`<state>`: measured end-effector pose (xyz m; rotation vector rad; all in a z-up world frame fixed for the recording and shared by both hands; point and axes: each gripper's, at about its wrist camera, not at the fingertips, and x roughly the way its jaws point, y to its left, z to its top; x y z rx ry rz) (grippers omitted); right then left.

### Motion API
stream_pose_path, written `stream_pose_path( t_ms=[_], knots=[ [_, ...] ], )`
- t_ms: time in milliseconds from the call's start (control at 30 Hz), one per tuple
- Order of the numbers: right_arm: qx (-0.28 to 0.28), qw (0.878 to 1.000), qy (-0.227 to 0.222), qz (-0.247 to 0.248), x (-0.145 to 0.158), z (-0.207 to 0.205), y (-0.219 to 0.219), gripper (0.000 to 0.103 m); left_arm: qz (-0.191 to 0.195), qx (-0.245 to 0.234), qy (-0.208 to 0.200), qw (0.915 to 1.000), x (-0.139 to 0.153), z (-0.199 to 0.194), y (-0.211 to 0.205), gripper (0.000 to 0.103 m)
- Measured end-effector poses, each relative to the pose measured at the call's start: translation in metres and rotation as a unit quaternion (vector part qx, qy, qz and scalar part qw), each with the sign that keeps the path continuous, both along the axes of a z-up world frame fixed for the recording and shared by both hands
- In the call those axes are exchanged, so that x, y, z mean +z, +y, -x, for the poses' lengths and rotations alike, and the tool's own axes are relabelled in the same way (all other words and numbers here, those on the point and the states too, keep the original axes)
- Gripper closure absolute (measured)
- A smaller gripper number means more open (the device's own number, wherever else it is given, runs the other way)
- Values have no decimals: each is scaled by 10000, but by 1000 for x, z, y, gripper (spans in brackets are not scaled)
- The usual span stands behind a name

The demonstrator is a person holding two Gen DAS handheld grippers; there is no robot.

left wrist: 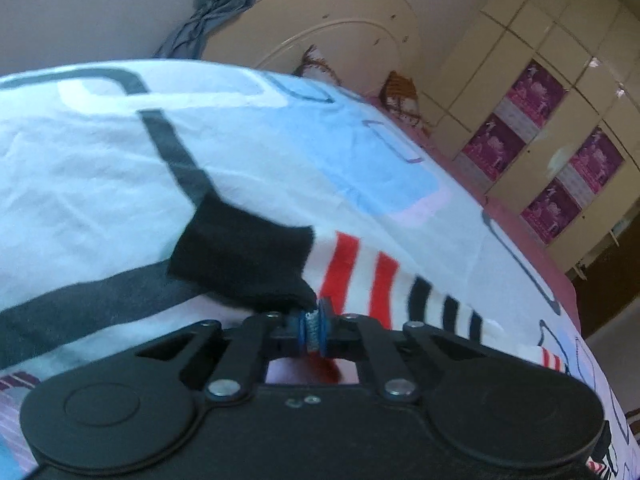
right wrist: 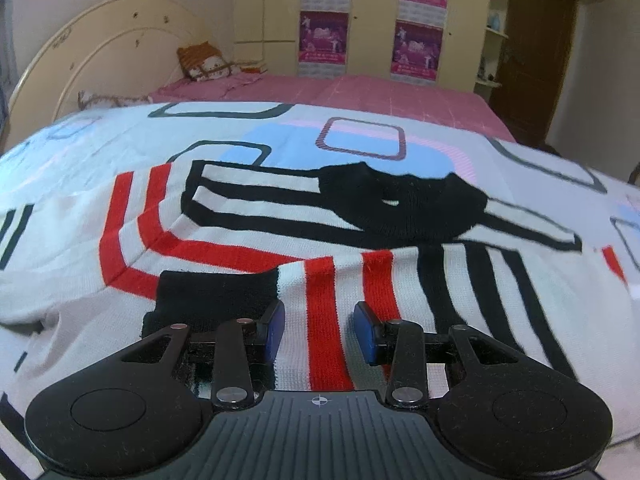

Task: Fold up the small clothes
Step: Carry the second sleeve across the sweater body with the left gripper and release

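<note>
The left tongs (left wrist: 315, 326) pinch the striped sweater (right wrist: 320, 240) edge beside its black cuff (left wrist: 244, 260); the right tongs (right wrist: 319, 330) hover half-open over the folded sleeve (right wrist: 400, 280) on the bed (right wrist: 360, 92).

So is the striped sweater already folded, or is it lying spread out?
Partly folded. The striped sweater lies spread on the bed sheet, but one black-cuffed sleeve is laid across its front.

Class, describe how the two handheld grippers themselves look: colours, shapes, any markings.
Both are matte black with two round discs at the base, angular linkage bars and silver pivot bolts. The left gripper has blue fingertip pads with a pale ridged strip between. The right gripper has glossy blue pads and a ribbed grey plate bearing a small crosshair mark.
</note>
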<state>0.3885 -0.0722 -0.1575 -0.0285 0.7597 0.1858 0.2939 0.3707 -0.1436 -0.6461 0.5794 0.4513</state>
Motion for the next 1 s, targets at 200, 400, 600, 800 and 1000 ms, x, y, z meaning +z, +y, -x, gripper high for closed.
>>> stream_pose_path(
  t_ms=[200,400,600,800,1000],
  knots=[
    [-67,9999,16,-135,7,-1,-3,64,-379,-709,-346,9962,40,-11,-33,97],
    [-207,9991,30,-375,13,5,-15,64,-618,-1920,-634,9774,77,-37,-106,97],
    [-389,9982,-43,-449,23,18,-43,64,-647,-3405,-693,9354,80,-67,-215,97],
    [-708,9965,-29,-452,24,32,-81,64,-839,-4470,-424,8896,45,-85,-315,97],
    [-883,9951,47,-447,22,49,-112,64,-1280,-4973,268,8576,2,-89,-375,81]
  ],
)
